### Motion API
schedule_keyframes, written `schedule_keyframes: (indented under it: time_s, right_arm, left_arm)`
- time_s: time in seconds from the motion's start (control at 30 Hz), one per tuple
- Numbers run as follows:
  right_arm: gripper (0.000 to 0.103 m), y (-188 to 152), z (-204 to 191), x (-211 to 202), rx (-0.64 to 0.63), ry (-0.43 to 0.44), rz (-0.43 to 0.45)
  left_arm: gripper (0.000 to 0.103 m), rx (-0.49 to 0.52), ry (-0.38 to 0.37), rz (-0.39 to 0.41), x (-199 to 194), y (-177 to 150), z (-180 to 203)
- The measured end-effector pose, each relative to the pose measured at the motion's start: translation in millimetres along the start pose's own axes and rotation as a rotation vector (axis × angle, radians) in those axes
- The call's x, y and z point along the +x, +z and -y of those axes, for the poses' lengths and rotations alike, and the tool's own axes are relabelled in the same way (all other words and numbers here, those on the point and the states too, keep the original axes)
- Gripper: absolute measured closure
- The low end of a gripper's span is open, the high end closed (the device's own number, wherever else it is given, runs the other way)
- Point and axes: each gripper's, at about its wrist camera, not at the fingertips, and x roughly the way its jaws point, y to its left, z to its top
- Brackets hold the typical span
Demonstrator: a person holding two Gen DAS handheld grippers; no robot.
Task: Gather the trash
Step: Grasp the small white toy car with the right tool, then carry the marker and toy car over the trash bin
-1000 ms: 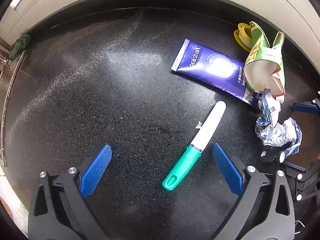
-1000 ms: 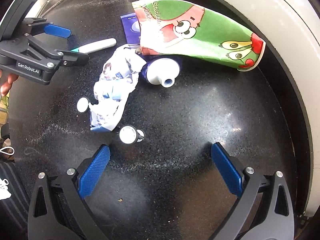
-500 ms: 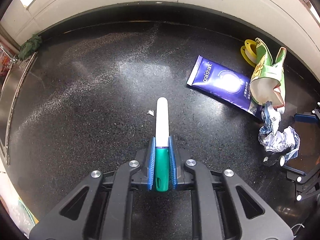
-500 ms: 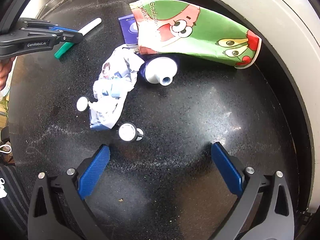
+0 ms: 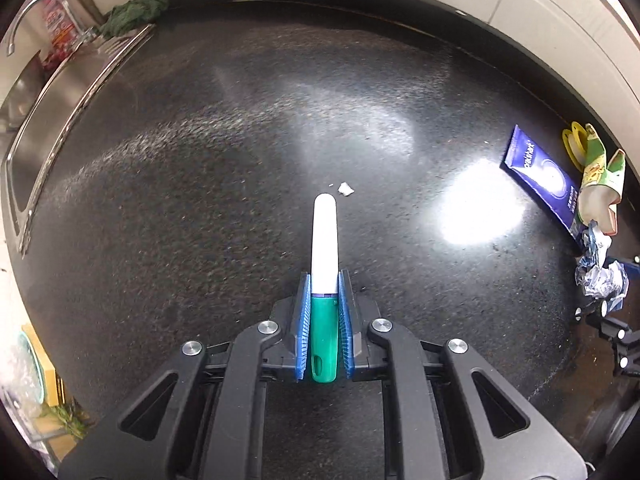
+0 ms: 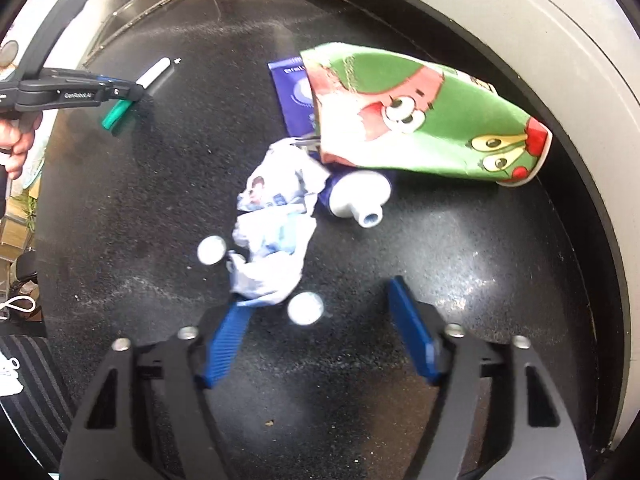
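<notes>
Lifted off the black countertop (image 5: 200,184) since a second ago, the green-and-white pen (image 5: 325,280) sits clamped at its green end in the left gripper (image 5: 324,320), while the right gripper (image 6: 320,344), jaws apart and empty, has closed in on the crumpled wrapper (image 6: 276,236). One item is collected; wrapper, blue tube (image 5: 540,176), green cartoon bag (image 6: 424,120) and two small white caps (image 6: 305,308) remain
</notes>
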Motion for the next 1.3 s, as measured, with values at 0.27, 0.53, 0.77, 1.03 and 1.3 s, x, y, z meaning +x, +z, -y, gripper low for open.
schedule_keyframes:
  time_s: [0.27,0.53,0.77,1.03,1.3]
  right_arm:
    - [0.066,-14,-2,-13,0.043,0.123,0.006]
    - [0.066,-28,-4,-52,0.116,0.024,0.061]
    - [0.066,-12,-36,-63,0.11,0.014,0.085]
    - [0.066,44,-123,-67,-0.042,0.116,0.115]
    - [0.066,122,-241,-43,-0.188,0.219,0.076]
  left_arm:
    - [0.09,-0.129,-0.056,-0.038,-4,-21,-31]
    - [0.09,-0.186,-0.101,-0.046,-14,-49,-42]
    - [0.09,-0.227,-0.099,0.004,-46,-77,-52]
    - [0.09,-0.372,-0.04,0.054,-82,-123,-118]
    - [0.09,-0.568,0.034,0.042,-101,-206,-190]
